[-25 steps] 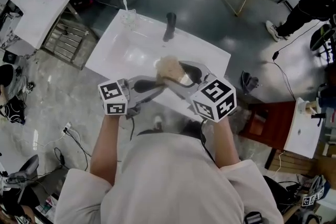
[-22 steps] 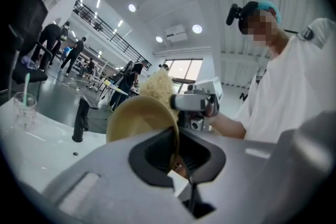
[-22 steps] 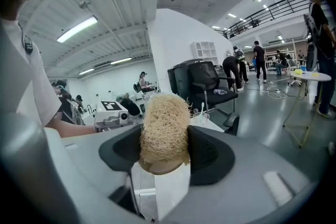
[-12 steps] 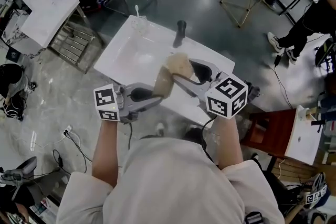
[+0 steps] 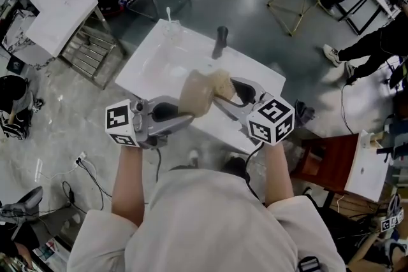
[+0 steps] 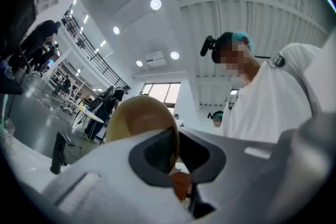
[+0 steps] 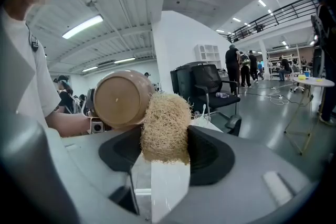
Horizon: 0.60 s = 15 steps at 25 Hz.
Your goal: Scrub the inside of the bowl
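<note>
A tan bowl [image 5: 194, 93] is held up over the white table [image 5: 153, 57], tilted on its side. My left gripper [image 5: 180, 118] is shut on its rim; in the left gripper view the rim [image 6: 173, 139] runs between the closed pads. My right gripper [image 5: 228, 93] is shut on a straw-coloured fibre scrubber [image 5: 220, 81], which sits against the bowl's right side. In the right gripper view the scrubber [image 7: 165, 126] fills the gap between the pads, and the bowl's round base [image 7: 121, 99] shows just left of it. Whether the scrubber is inside the bowl I cannot tell.
A clear glass with a stick [image 5: 168, 25] and a dark upright object [image 5: 221, 40] stand at the table's far edge. A metal rack [image 5: 86, 48] is on the left, a dark chair [image 7: 210, 86] beyond, and people stand at the right [image 5: 376, 35].
My left gripper has risen and tilted upward with the bowl, bringing it against the scrubber. The right gripper has stayed almost where it was.
</note>
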Available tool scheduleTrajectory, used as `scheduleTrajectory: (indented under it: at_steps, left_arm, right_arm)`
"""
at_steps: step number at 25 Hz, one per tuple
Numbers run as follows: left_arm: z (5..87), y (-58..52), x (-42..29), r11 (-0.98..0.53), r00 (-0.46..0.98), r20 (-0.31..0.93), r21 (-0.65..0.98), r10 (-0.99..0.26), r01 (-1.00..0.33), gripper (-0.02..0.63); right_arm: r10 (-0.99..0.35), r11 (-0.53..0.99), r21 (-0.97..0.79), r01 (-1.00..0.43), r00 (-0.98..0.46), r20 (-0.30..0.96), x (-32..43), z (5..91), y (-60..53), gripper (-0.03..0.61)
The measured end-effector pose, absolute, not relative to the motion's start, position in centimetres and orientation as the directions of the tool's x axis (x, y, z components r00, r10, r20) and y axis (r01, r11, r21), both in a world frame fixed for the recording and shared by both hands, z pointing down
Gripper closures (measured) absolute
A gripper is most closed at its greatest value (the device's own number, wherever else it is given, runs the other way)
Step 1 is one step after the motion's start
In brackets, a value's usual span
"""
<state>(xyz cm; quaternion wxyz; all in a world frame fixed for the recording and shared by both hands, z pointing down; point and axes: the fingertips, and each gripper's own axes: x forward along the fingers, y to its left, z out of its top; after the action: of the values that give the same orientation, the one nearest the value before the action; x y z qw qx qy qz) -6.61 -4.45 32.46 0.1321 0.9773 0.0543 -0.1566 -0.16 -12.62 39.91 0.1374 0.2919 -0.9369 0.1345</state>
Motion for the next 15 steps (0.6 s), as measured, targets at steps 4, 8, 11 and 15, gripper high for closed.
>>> scheduleTrajectory:
  at_steps: [4,8,11,15]
  left_arm:
    - [31.2,-5.4,-6.8,-0.971,0.942,-0.333,0.209,0.039,0.114,0.604]
    - [31.2,-6.4,-6.1,-0.982,0.959,-0.282,0.177,0.016,0.069,0.604]
    - [31.7,-7.7,-5.6,-0.983,0.969,-0.247,0.183,-0.012,0.035,0.604]
    - [33.7,-8.8,-5.7,-0.979,0.981,-0.193,0.204,-0.023,0.017,0.604]
  right_arm:
    - [-0.483,0.819,-0.098,-0.566,-0.772,0.414,-1.2,42.0,-11.8,0.321]
    - [-0.445,0.86,-0.038,-0.508,-0.786,0.43,-2.8,42.5,-10.0,0.321]
    - [-0.378,0.902,-0.036,-0.431,-0.826,0.418,-3.2,42.1,-8.4,0.321]
    - [-0.315,0.928,-0.078,-0.363,-0.881,0.354,-3.0,40.5,-6.7,0.322]
